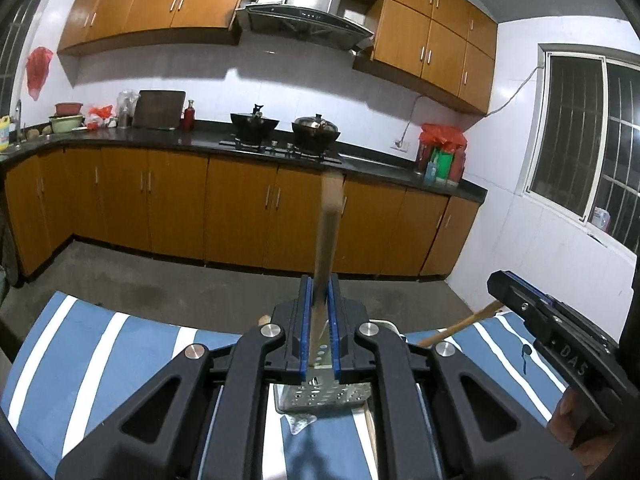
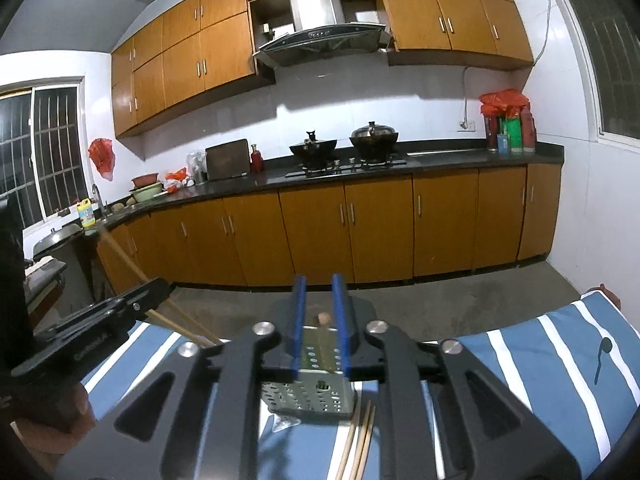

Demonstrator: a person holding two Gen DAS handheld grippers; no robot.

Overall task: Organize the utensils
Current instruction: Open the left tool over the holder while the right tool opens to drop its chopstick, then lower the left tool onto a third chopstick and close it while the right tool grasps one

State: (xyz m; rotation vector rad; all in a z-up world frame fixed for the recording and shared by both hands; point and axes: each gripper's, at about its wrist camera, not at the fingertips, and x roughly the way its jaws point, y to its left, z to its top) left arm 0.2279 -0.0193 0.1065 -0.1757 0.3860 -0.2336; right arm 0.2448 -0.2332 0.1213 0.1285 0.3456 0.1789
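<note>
Left gripper (image 1: 319,328) jaws clenched on a wooden spatula (image 1: 328,236), handle upright above the perforated metal utensil holder (image 2: 308,394). Right gripper (image 2: 319,328) jaws parted, empty, over the holder on the striped cloth (image 2: 540,356). Chopsticks (image 2: 360,440) lie beside it.

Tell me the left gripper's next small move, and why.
Probably ease the left gripper down toward the holder. Its pads are clamped on the spatula, which stands nearly upright, and the perforated holder sits just below it on the cloth, so a short lowering should seat the handle inside.
</note>
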